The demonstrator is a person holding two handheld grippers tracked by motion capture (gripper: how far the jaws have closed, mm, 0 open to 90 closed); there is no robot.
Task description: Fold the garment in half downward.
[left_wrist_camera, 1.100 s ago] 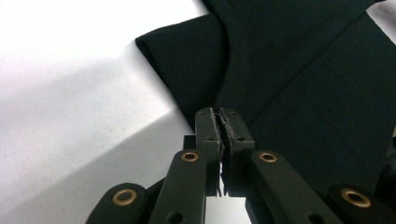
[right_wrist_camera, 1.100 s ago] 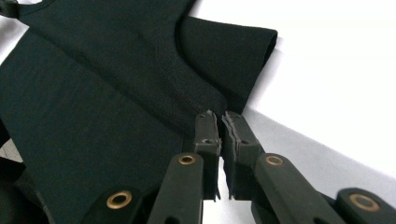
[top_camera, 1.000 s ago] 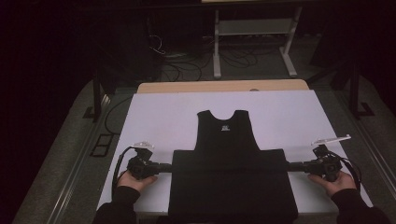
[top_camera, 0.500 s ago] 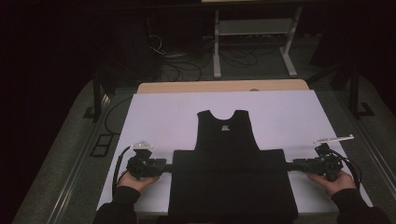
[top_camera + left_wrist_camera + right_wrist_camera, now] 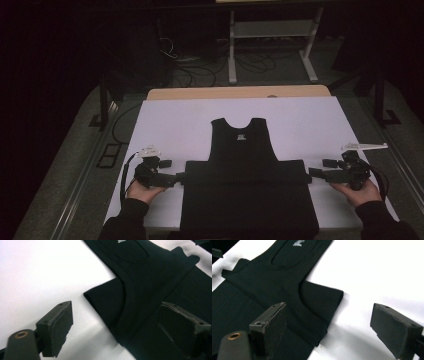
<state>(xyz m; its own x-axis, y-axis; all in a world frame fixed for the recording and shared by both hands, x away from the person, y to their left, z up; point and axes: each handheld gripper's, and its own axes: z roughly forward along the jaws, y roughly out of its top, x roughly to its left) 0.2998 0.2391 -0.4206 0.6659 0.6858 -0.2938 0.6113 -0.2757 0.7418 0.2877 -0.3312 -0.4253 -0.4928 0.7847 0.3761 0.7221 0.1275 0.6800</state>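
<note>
Lying flat on the white table [image 5: 165, 120], the black top [image 5: 244, 150] has its neck end pointing away from the person and its lower half doubled up into a wide band across the near edge. The left gripper [image 5: 176, 179] sits at the band's left corner and the right gripper [image 5: 314, 173] at its right corner, each in a hand coming in from the bottom of the high view. Both sets of jaws have just been opening and now stand wide. In the left gripper view the folded corner [image 5: 105, 300] lies between and just beyond the jaws, with neither pad pressing on it; the right gripper view shows the same at its own corner [image 5: 329, 300]. Nothing is held by either tool. Judged from the layout, the fold has been laid down and released. Risks noted: with the pads this near the cloth, drawing a gripper back low could snag the edge and pull the fold open or skew it. The right-hand corner looks slightly lifted off the surface, so it may spring back unless pressed. Uneven withdrawal of the two hands could twist the band off square. The near hem hangs at the table edge and could slide off.
</note>
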